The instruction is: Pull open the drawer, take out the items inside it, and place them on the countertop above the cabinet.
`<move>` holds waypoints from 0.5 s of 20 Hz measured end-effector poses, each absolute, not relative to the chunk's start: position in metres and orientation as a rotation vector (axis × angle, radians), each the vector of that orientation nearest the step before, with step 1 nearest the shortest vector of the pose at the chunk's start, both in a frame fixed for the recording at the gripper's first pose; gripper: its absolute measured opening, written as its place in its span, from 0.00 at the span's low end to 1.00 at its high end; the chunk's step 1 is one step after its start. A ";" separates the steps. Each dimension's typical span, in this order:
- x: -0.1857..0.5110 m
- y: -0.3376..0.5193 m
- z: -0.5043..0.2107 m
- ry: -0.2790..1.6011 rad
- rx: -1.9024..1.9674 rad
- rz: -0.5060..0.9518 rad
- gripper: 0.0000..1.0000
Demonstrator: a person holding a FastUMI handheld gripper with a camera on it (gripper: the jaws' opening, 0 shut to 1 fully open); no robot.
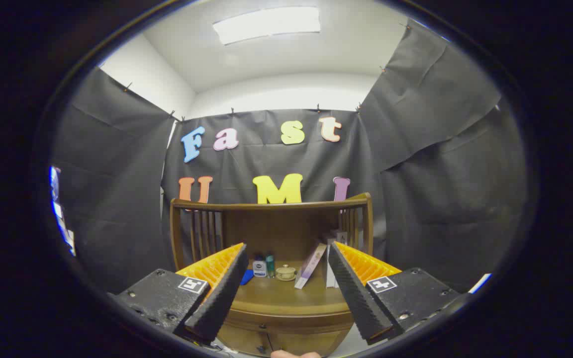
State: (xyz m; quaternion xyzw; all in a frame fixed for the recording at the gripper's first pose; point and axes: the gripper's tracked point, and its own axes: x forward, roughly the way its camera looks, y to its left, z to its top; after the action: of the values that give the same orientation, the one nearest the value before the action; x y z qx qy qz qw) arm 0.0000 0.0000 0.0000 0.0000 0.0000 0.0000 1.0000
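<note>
My gripper (286, 258) stands open, with nothing between its fingers. Beyond the fingers is a wooden cabinet; its countertop (286, 298) has a railed back and sides. Under the countertop's front edge runs the drawer front (286, 335), which looks closed, with a small dark knob (261, 327) on it. The drawer's inside is hidden. The gripper is held above and in front of the cabinet, apart from it.
On the countertop's back stand a small white bottle (259, 267), a teal bottle (270, 264), a small lidded cup (285, 272), a blue object (246, 277) and leaning flat boxes (311, 266). A fingertip (294, 354) shows below the drawer. Black cloth walls surround the cabinet.
</note>
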 end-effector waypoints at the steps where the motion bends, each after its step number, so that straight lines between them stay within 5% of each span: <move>1: 0.001 -0.002 -0.001 0.002 -0.005 -0.013 1.00; 10: 0.008 -0.005 -0.018 0.043 0.033 -0.042 1.00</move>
State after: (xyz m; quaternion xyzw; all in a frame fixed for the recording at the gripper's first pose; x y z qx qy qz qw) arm 0.0082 -0.0053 -0.0176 0.0165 0.0213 -0.0210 0.9994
